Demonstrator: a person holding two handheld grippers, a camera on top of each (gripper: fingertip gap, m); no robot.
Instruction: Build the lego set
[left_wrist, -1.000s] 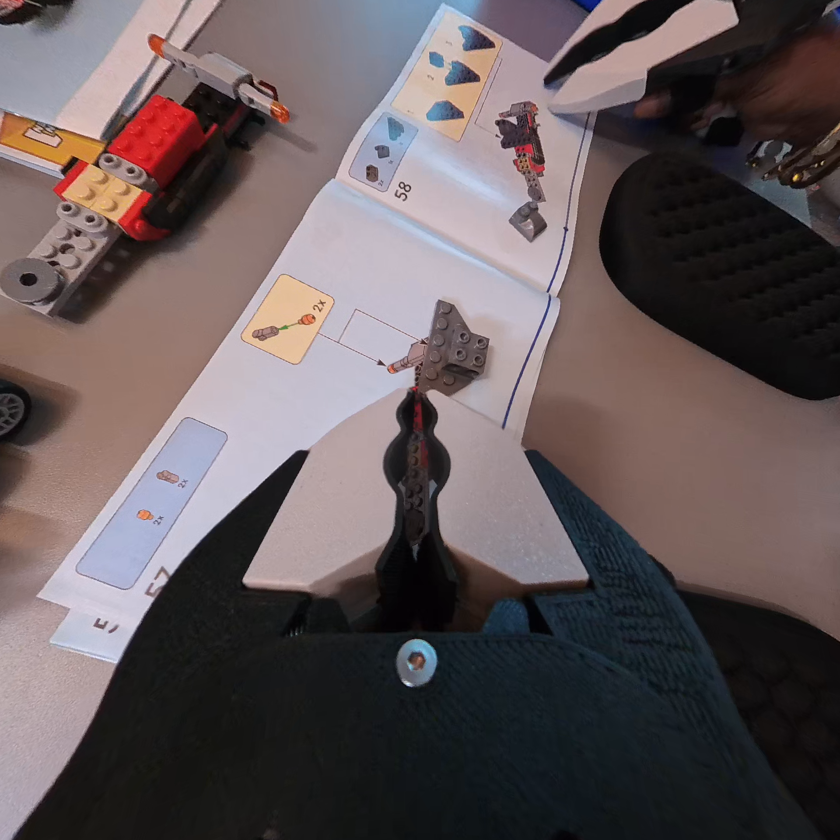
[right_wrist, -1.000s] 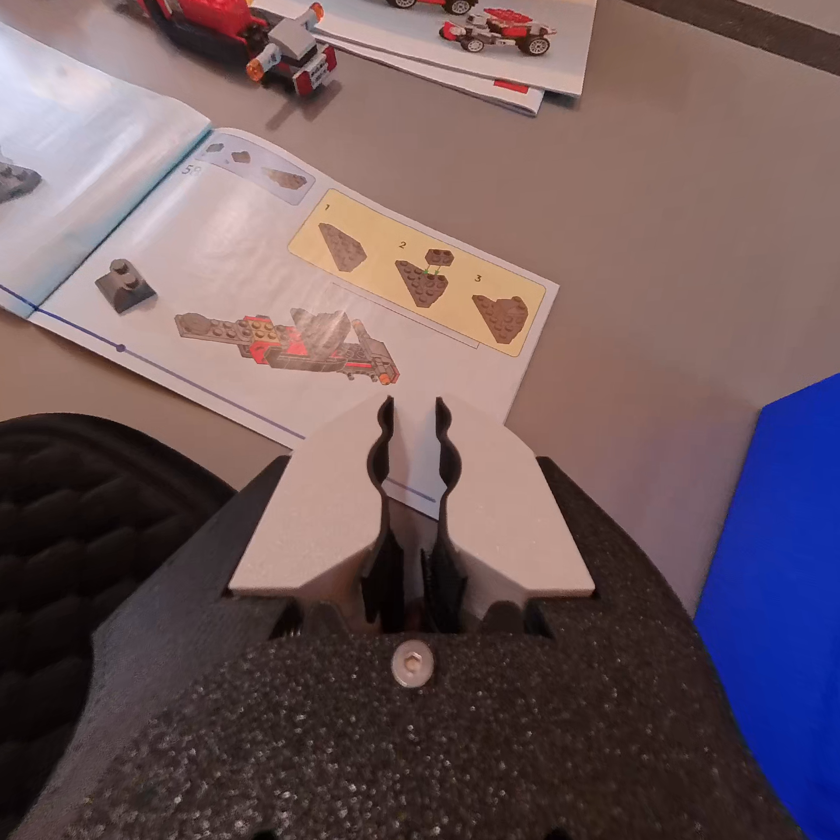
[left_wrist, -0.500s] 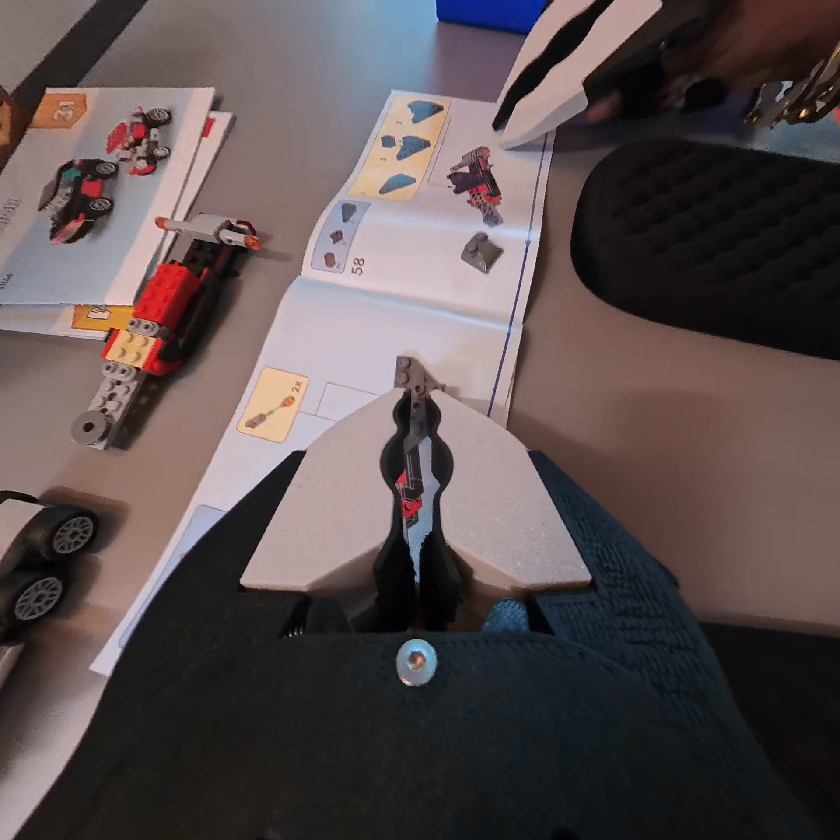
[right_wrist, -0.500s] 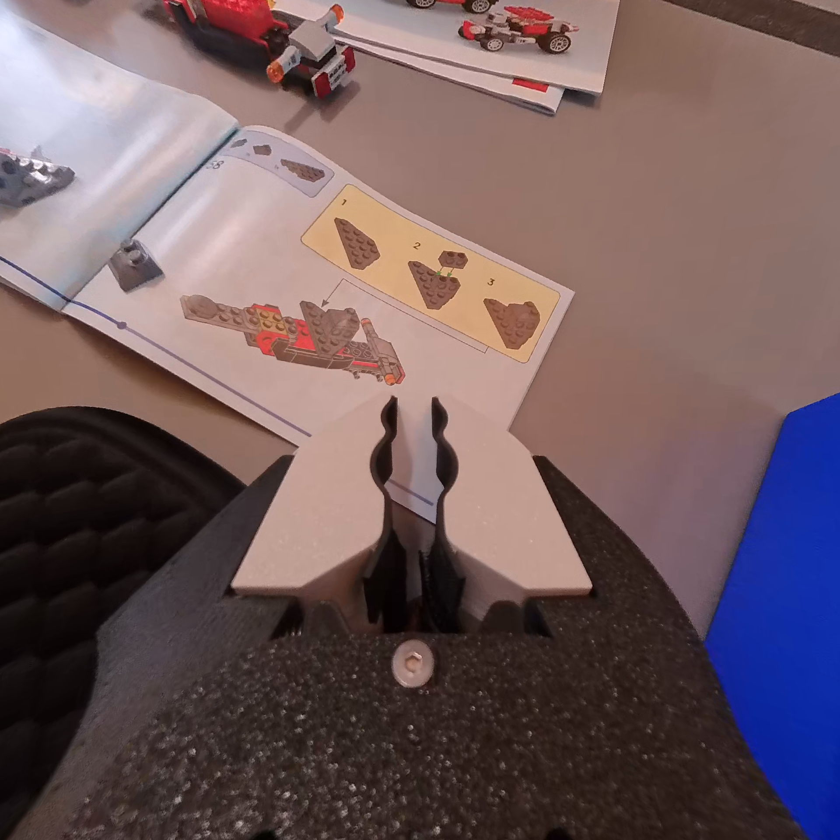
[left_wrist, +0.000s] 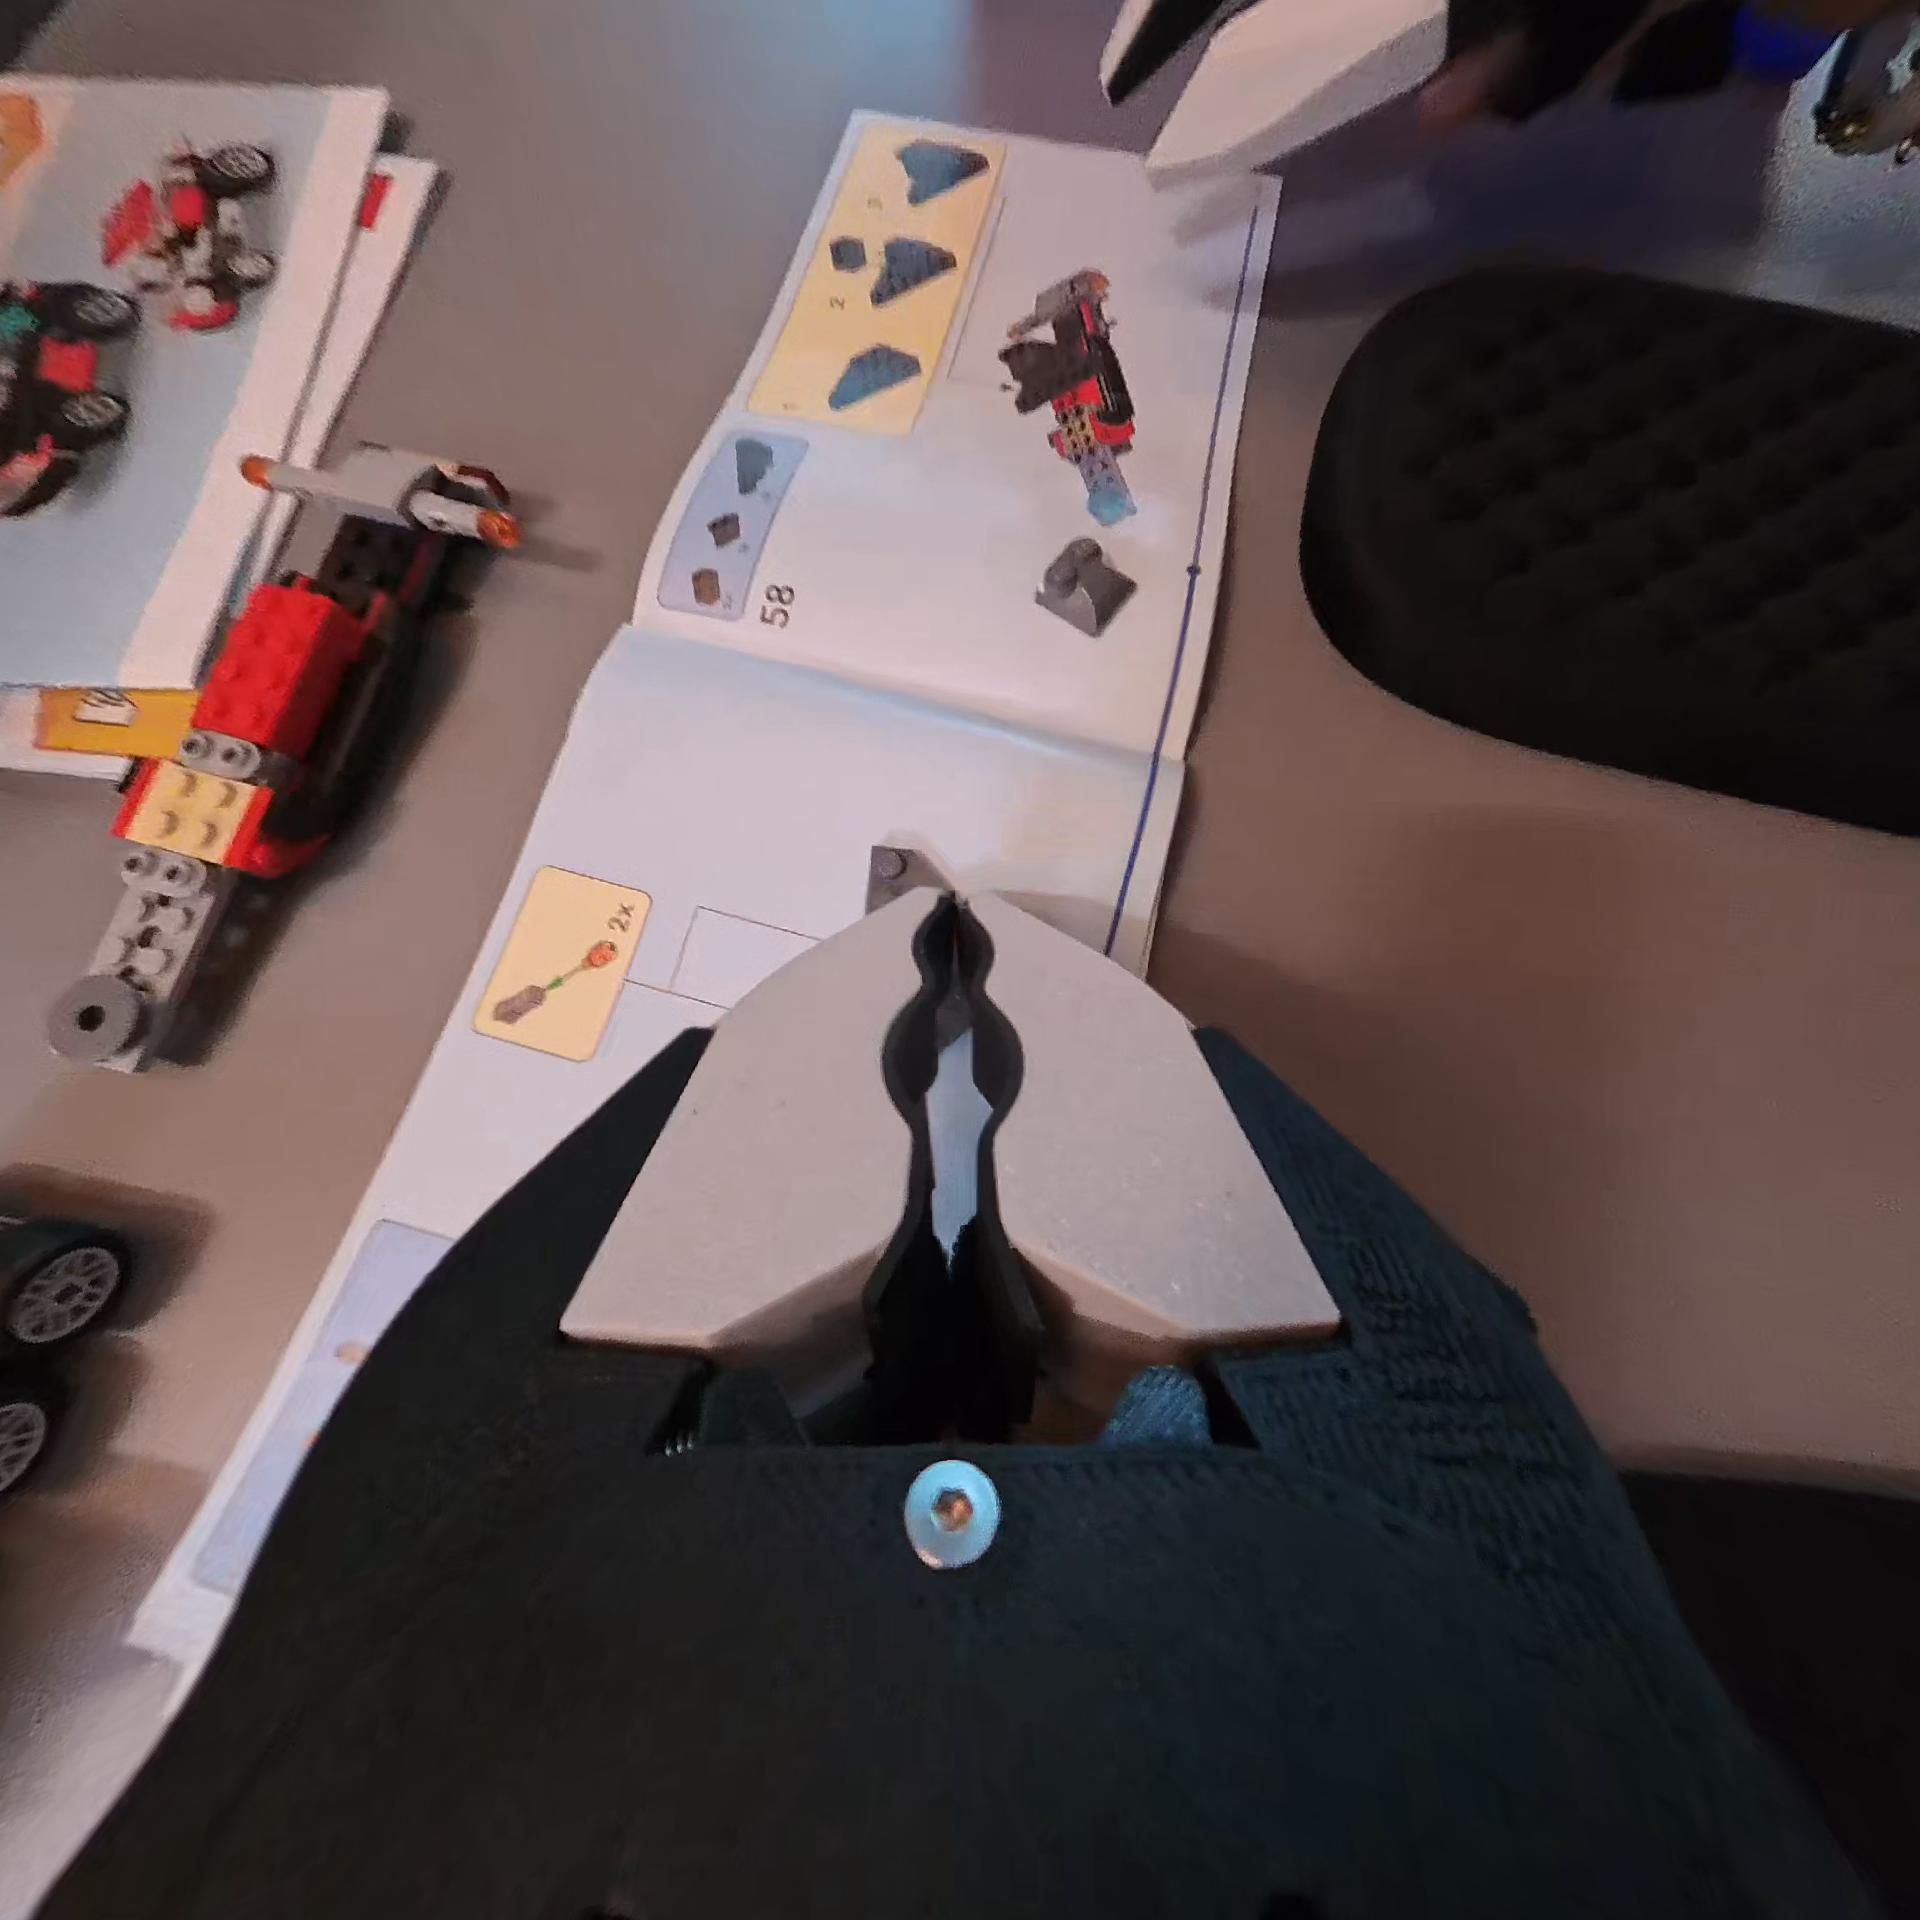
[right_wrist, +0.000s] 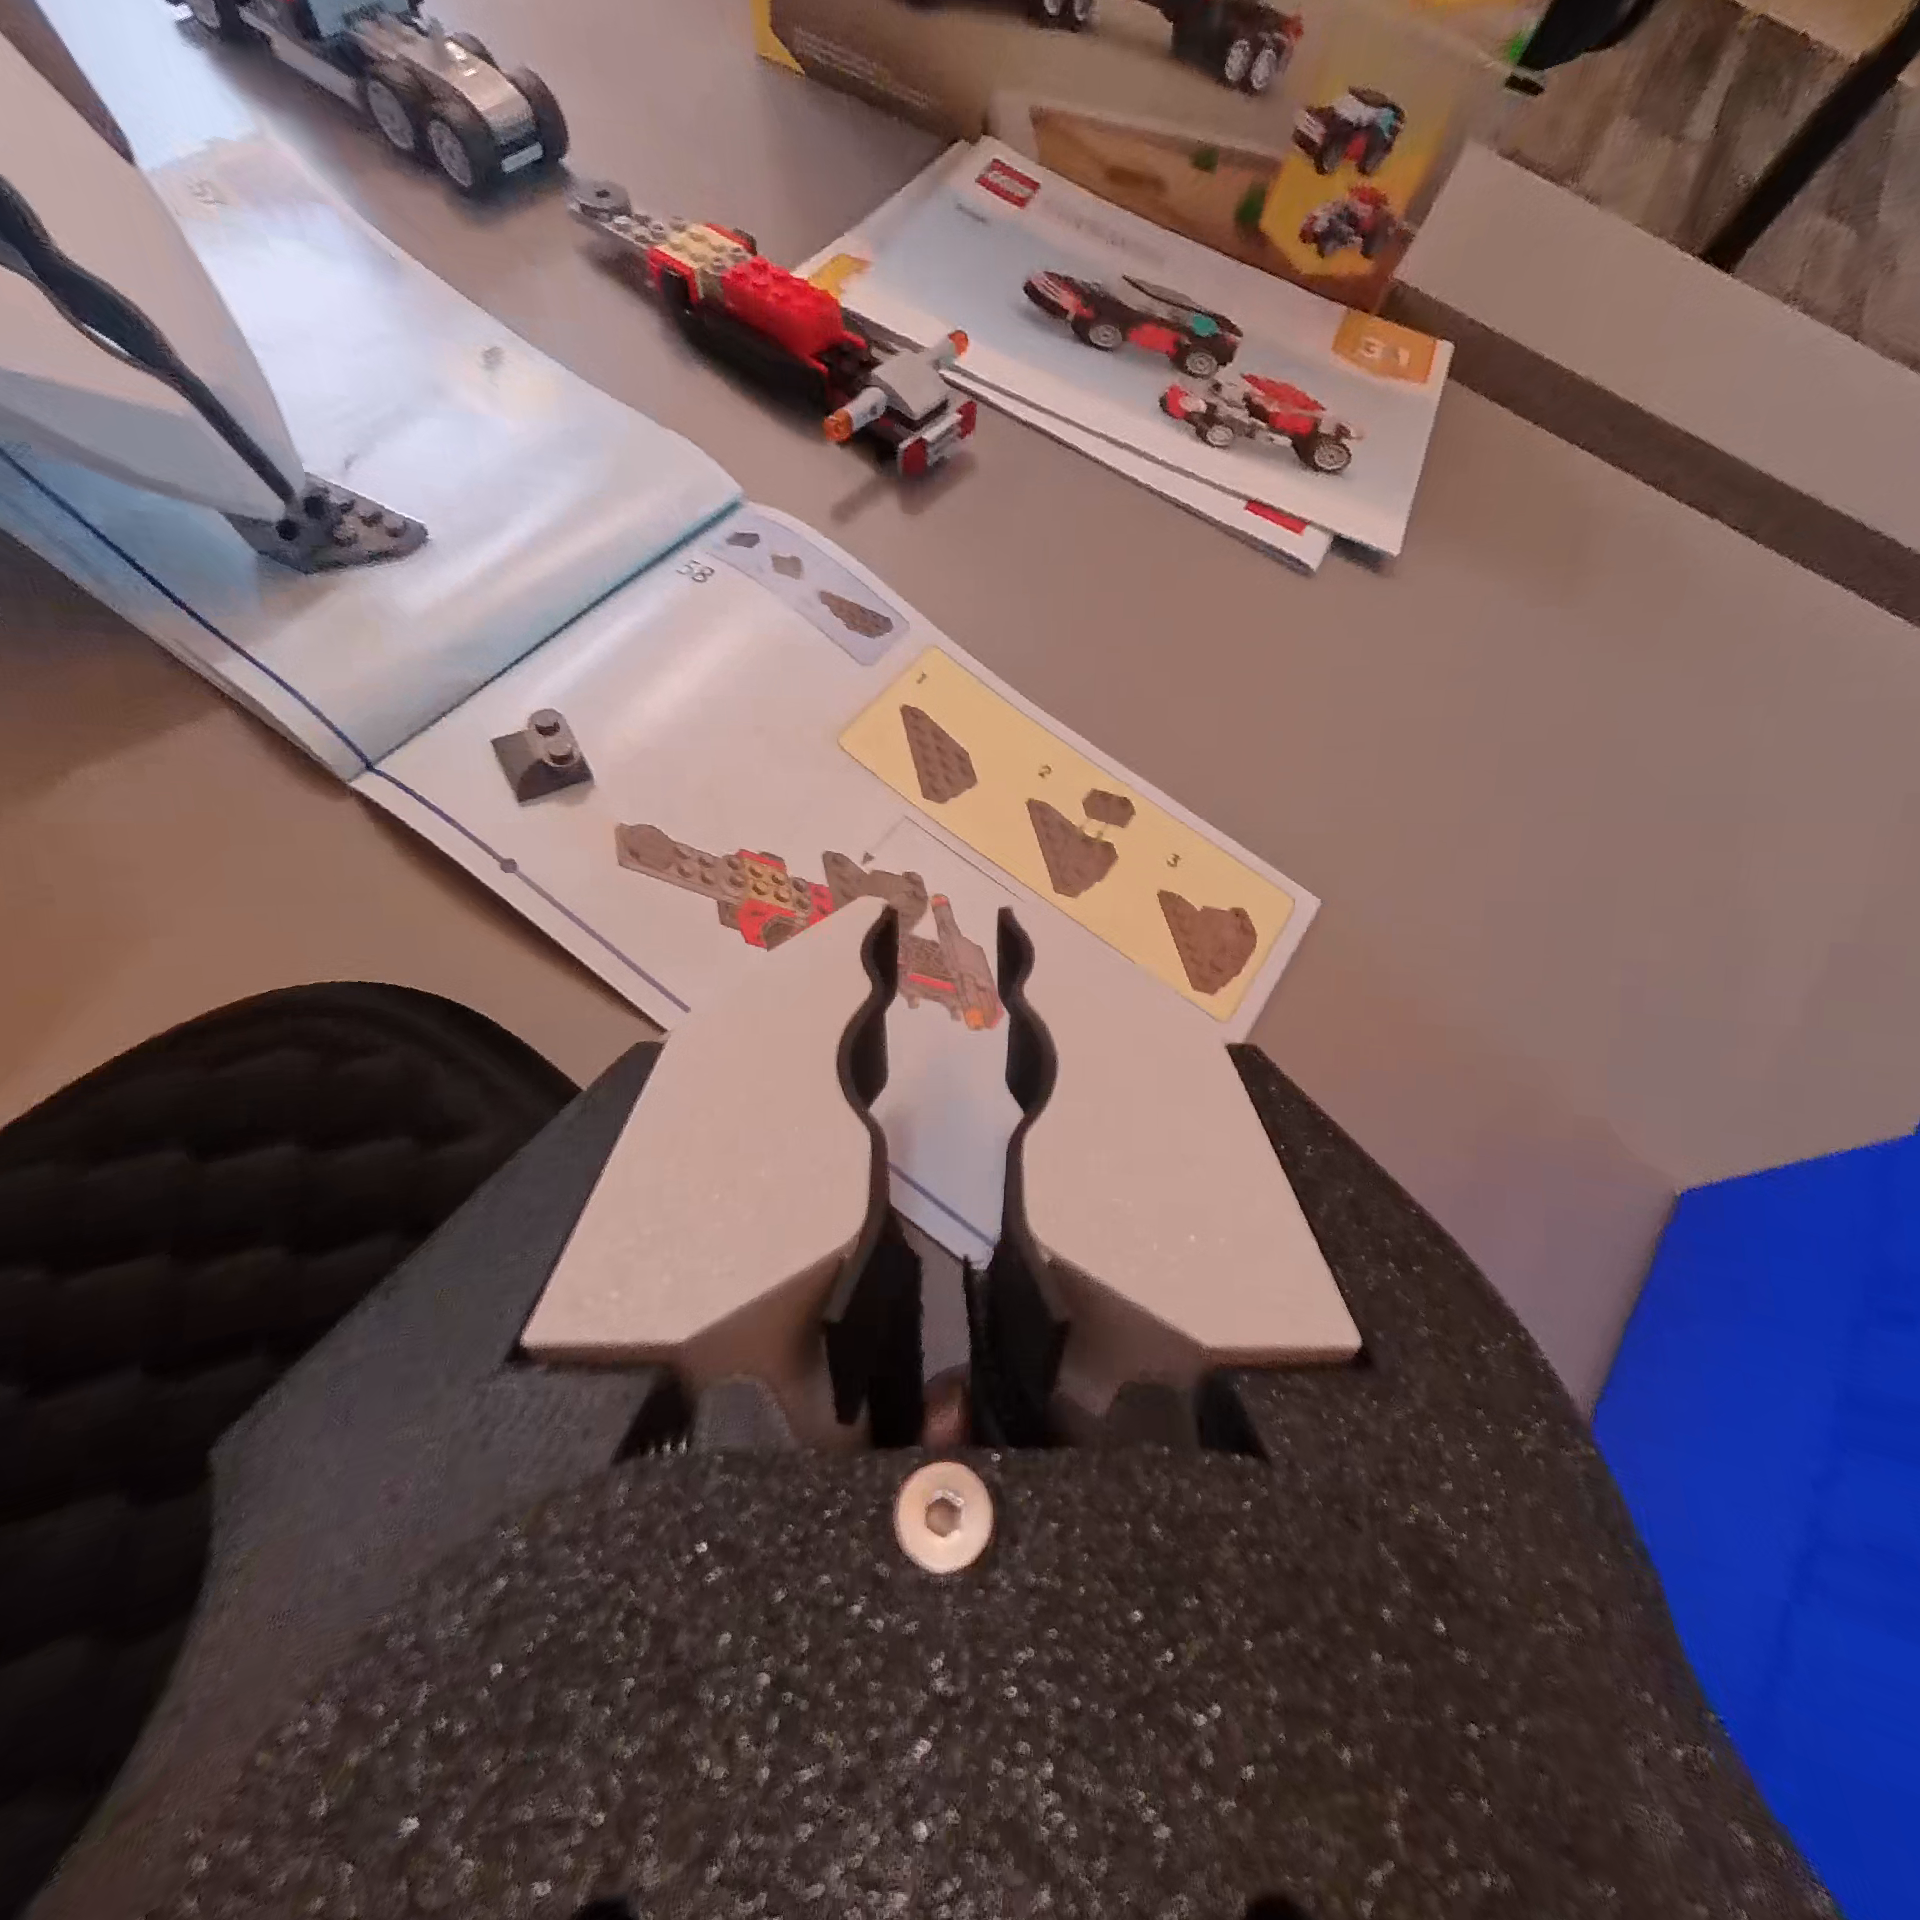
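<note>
My left gripper (left_wrist: 951, 914) is shut, its tips pinching the near edge of a grey wedge plate (left_wrist: 891, 868) that rests on the open instruction booklet (left_wrist: 831, 748). My fingers hide most of the plate. The right wrist view shows the plate (right_wrist: 348, 532) under the left gripper (right_wrist: 291, 520). My right gripper (right_wrist: 940, 925) is open and empty above the booklet's (right_wrist: 727, 707) right page. It shows at the top of the left wrist view (left_wrist: 1247, 83). A small dark grey slope brick (left_wrist: 1086, 587) (right_wrist: 545, 753) lies on the page. The partial red and black build (left_wrist: 260, 717) (right_wrist: 769, 301) lies left of the booklet.
A black textured pad (left_wrist: 1621, 520) (right_wrist: 156, 1195) lies beside the booklet. More booklets (right_wrist: 1195, 364) and the set's box (right_wrist: 1247, 135) lie beyond the build. A black wheeled car (right_wrist: 436, 94) (left_wrist: 52, 1288) stands near the build. A blue object (right_wrist: 1787, 1403) is at the right. There is about 20 cm between the tips of the two grippers. The right gripper is farther from the black wheeled car (left_wrist: 52, 1288), some 30 cm, than the left, some 15 cm. It turns up in the right wrist view (right_wrist: 446, 138) as well.
My left gripper has moved forward onto the grey wedge plate and closed on its edge. My right gripper has drawn back and up, still open.
</note>
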